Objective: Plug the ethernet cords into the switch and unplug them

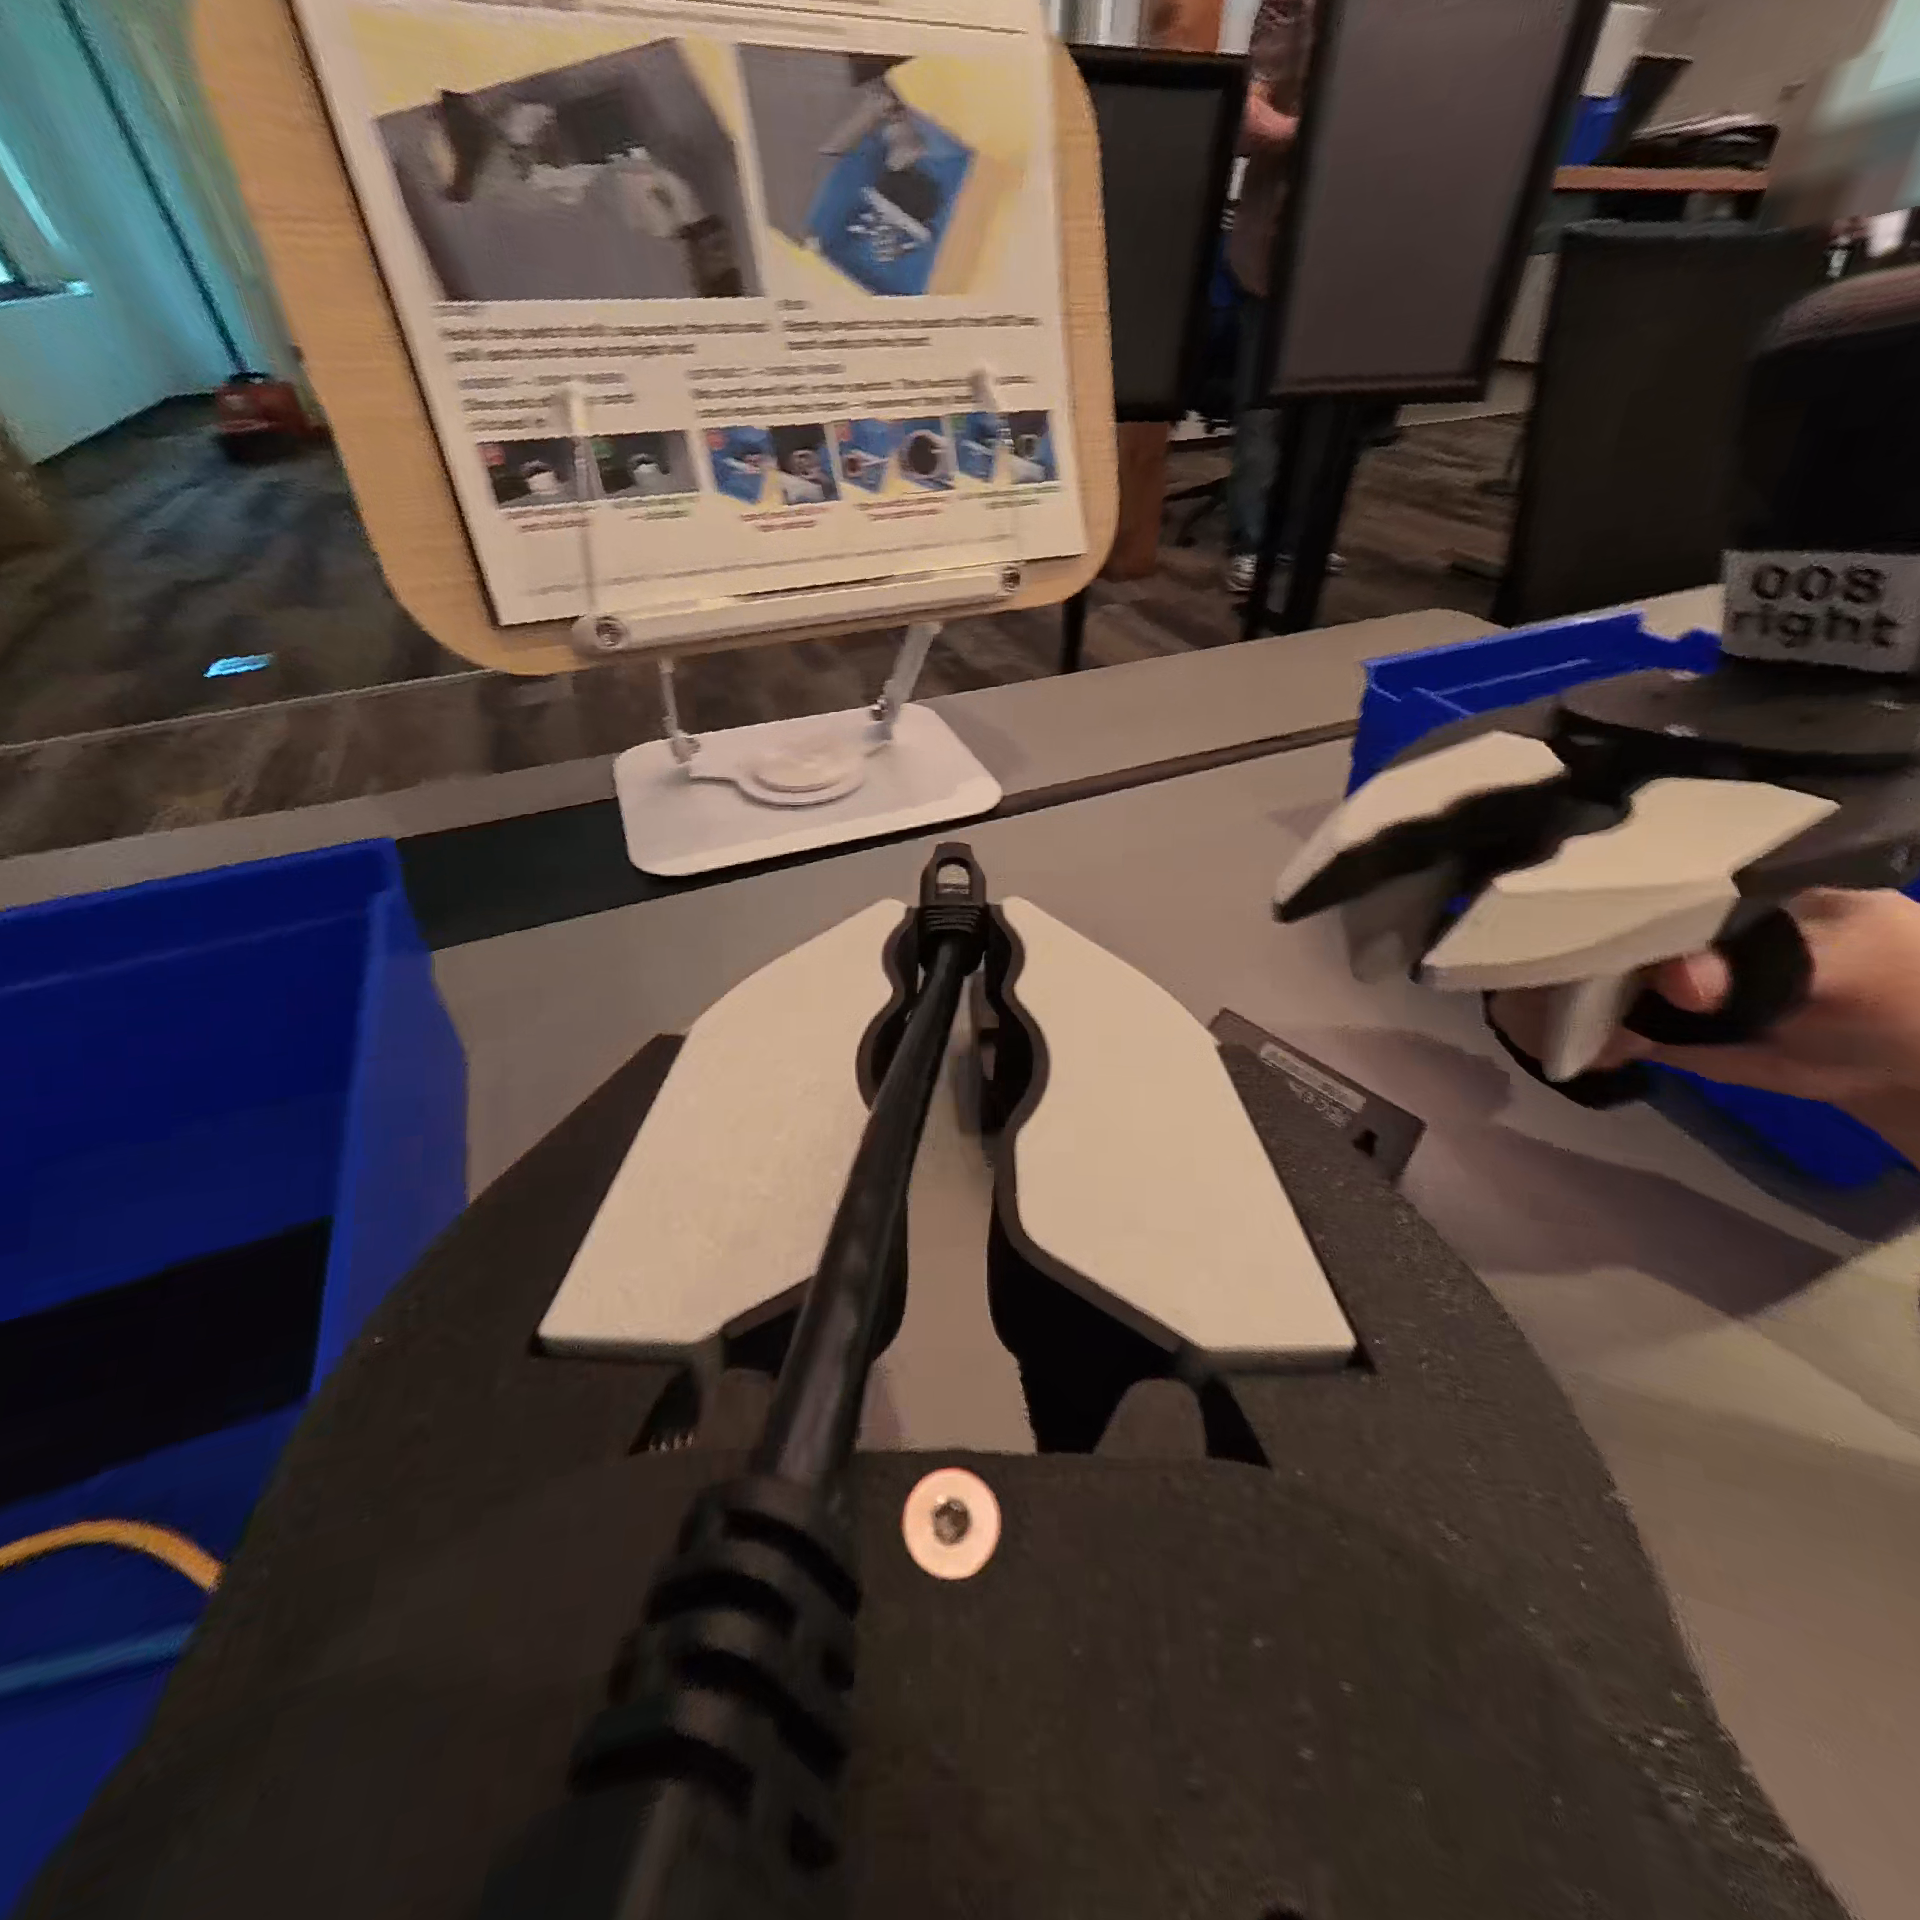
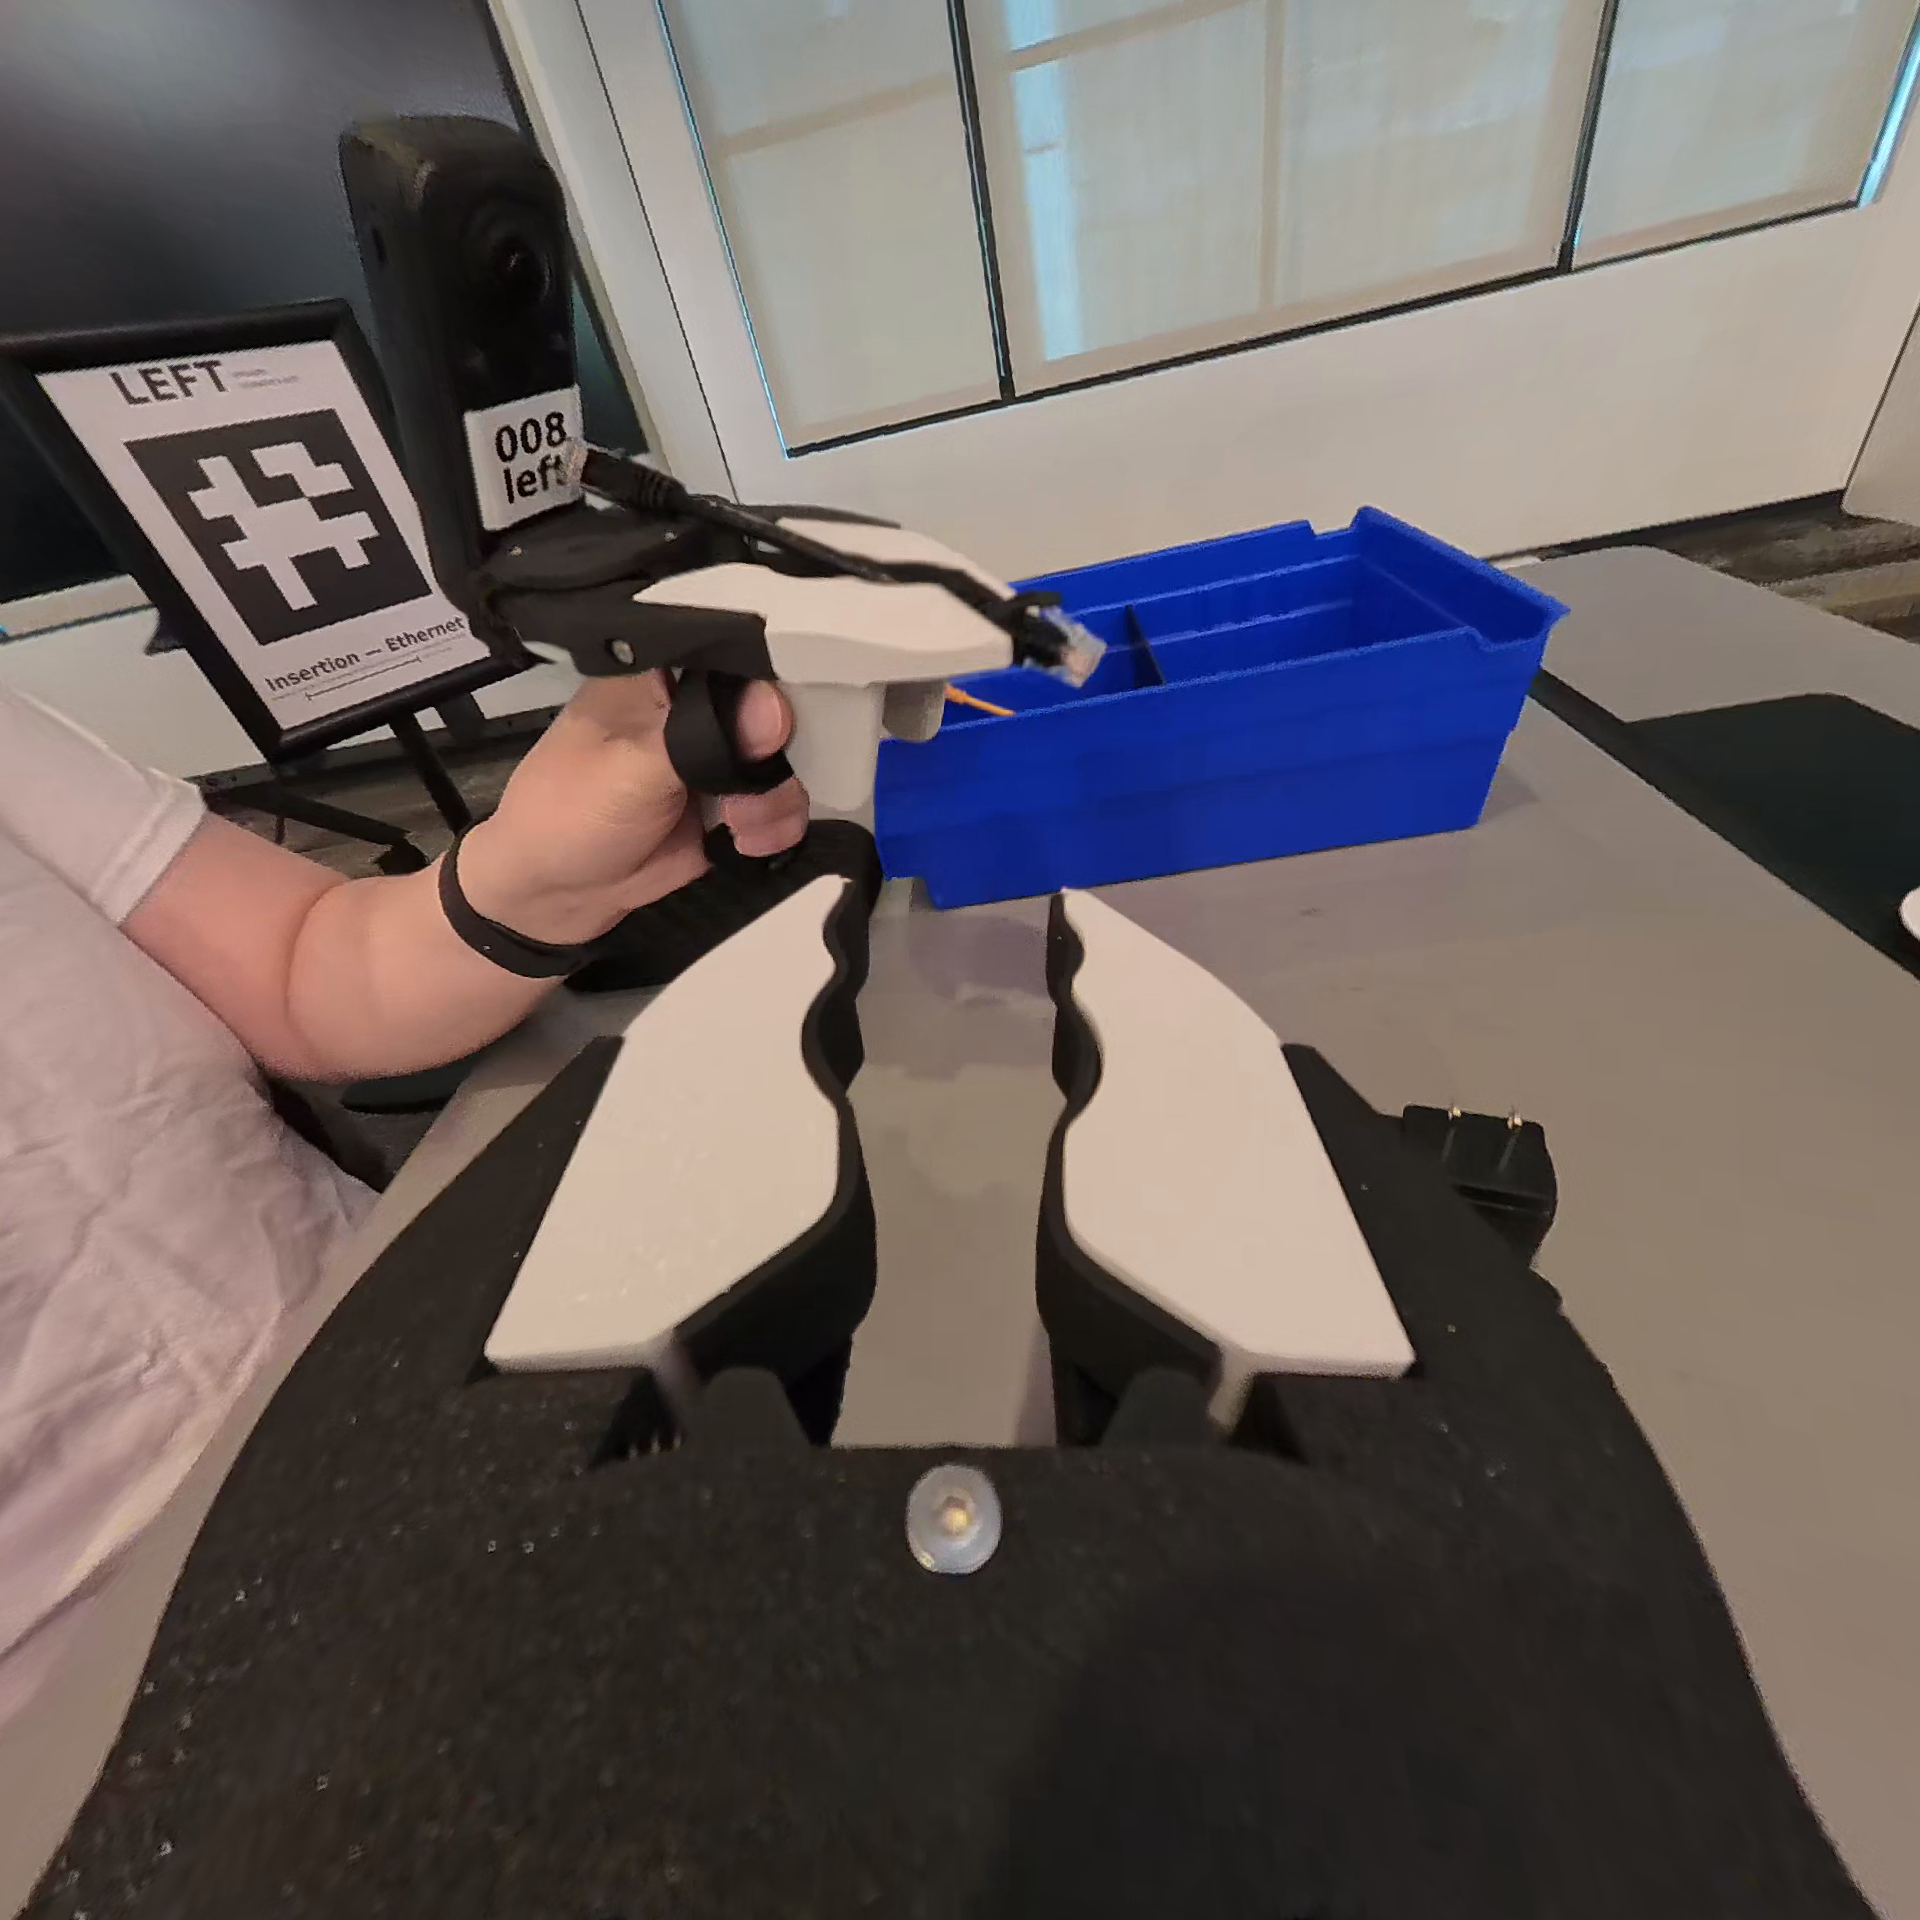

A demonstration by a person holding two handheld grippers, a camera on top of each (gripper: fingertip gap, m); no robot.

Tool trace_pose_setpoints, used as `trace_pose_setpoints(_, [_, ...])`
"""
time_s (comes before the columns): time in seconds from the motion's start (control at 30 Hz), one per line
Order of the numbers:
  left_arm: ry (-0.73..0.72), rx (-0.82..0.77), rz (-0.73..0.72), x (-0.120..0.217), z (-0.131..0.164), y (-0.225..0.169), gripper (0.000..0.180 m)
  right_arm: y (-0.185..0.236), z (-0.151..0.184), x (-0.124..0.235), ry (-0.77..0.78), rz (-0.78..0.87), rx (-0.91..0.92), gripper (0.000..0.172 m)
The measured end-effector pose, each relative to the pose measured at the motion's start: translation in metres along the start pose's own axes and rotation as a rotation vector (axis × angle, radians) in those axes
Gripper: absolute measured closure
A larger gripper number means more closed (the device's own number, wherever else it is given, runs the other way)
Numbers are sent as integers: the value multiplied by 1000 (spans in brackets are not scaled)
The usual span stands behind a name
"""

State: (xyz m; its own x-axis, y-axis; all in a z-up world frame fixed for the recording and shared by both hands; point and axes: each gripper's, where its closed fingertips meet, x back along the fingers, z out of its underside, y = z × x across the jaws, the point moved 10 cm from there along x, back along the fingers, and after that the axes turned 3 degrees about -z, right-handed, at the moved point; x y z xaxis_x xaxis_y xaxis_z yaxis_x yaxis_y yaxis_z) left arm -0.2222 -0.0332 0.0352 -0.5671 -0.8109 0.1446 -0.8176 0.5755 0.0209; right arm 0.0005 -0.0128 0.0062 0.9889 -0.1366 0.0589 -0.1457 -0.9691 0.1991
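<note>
Left wrist view showed one black ethernet cord [image 1: 914,1122] clamped in the left gripper [image 1: 951,914], its long axis running along the fingers, plug [image 1: 951,873] pointing away toward the far table edge. The right gripper [image 2: 956,914] stood wide, bare. Two blue bins [image 1: 208,1091] [image 1: 1507,675] flanked it.

Smooth blue plastic bin [image 2: 1195,769], matt grey table [image 2: 1455,987], glossy black rubbery cord [image 1: 883,1164]
</note>
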Motion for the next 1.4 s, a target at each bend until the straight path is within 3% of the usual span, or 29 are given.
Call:
trace_pose_setpoints(0.8, [-1, 2, -51, -2, 4, 7, 169, -2, 9, -2, 78, 84, -20, 143])
trace_pose_setpoints(0.9, [4, 4, -54, 0, 6, 11, 169, -4, 6, 4, 120, 202, -21, 142])
trace_pose_setpoints(1.07, [20, 0, -64, 9, 11, 22, 169, 11, 4, 21, 302, 649, -34, 136])
trace_pose_setpoints(1.4, [27, 36, -13, 12, 17, 24, 169, 26, 77, 2, 454, 1054, -125, 96])
